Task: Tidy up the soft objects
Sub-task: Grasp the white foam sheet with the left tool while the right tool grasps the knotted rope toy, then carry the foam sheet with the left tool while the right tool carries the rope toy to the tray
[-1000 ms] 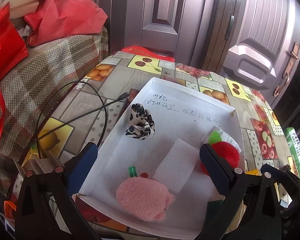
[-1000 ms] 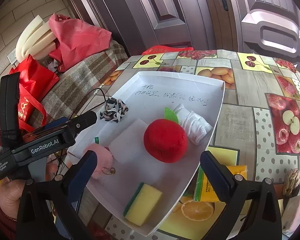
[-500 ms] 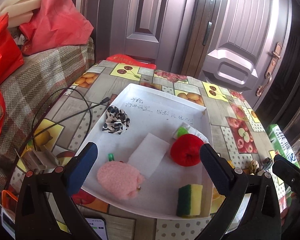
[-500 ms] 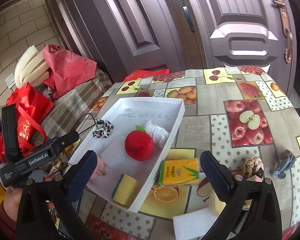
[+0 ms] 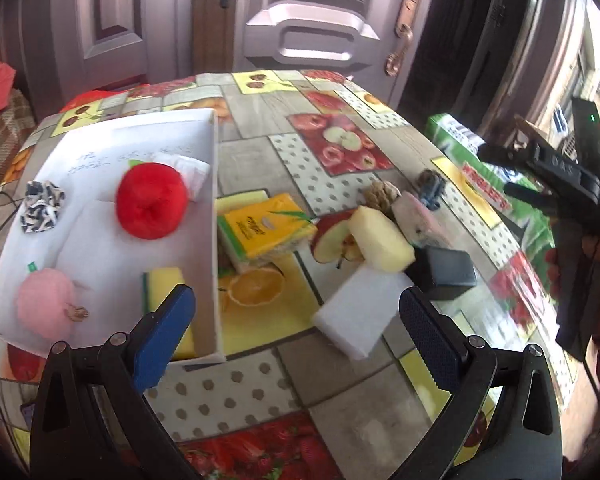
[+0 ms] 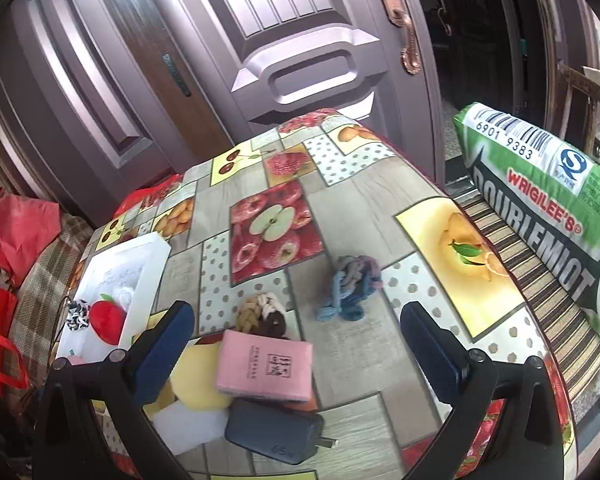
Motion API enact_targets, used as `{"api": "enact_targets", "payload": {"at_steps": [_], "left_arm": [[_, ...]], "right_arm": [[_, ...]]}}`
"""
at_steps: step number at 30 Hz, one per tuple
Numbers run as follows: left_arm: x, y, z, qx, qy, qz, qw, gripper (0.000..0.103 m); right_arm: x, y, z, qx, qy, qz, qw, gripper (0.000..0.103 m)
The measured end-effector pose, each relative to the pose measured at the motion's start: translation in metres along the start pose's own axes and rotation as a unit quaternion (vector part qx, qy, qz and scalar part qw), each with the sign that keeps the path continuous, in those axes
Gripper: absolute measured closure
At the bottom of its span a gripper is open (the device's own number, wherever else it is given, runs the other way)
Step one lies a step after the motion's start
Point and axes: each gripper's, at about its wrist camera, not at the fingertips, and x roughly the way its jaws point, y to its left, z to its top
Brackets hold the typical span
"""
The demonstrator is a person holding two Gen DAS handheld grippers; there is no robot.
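Observation:
The white tray (image 5: pixel 210 168) on the left holds a red plush apple (image 5: pixel 152 206), a pink pompom (image 5: pixel 46 310), a zebra scrunchie (image 5: pixel 42 206), a yellow-green sponge (image 5: pixel 166 288) and a white cloth (image 5: pixel 192 168). To its right lie a yellow tissue pack (image 5: pixel 266 230), a pale yellow sponge (image 5: pixel 380 240), a white foam block (image 5: pixel 358 316), a pink pack (image 6: pixel 266 364), a brown braided tie (image 6: pixel 260 314) and a blue braided tie (image 6: pixel 352 286). My left gripper (image 5: pixel 296 336) is open above the tray's right wall and the foam block. My right gripper (image 6: pixel 296 344) is open over the pink pack.
A dark charger block (image 6: pixel 274 438) lies beside the foam. A green Doublemint cushion (image 6: pixel 540 208) stands at the table's right edge. Red bags (image 6: pixel 4 240) sit on the plaid seat to the left. Purple doors (image 6: pixel 300 60) stand behind the round table.
Both grippers have swung right, from over the tray to the loose items on the tablecloth. The right gripper now looks at the braided ties and pink pack. Both stayed open.

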Motion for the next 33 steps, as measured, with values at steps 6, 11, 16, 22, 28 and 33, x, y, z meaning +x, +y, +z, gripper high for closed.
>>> {"api": "enact_targets", "payload": {"at_steps": [6, 11, 16, 22, 28, 33], "left_arm": [[0.04, -0.037, -0.006, 0.052, 0.048, -0.01, 0.9974, 0.0], [0.054, -0.05, -0.003, 0.092, 0.047, 0.017, 0.9945, 0.0], [0.071, -0.045, -0.008, 0.088, 0.074, 0.026, 0.993, 0.007], [0.073, -0.051, -0.018, 0.105, 0.076, 0.004, 0.9915, 0.039], [0.056, -0.05, -0.022, 0.077, 0.06, -0.014, 0.9952, 0.041], [0.029, -0.056, -0.021, 0.069, 0.023, -0.023, 0.9971, 0.041]], "right_arm": [[0.022, -0.019, 0.002, 0.017, 0.033, -0.002, 0.999, 0.0], [0.06, -0.014, 0.011, -0.017, 0.044, -0.058, 0.997, 0.0], [0.094, -0.002, 0.012, -0.056, 0.074, -0.078, 0.993, 0.004], [0.102, 0.001, -0.002, -0.099, 0.083, -0.085, 0.988, 0.069], [0.057, -0.014, -0.002, -0.041, 0.047, -0.042, 0.997, 0.079], [0.003, -0.001, 0.001, -0.032, -0.002, 0.003, 0.999, 0.08]]}}
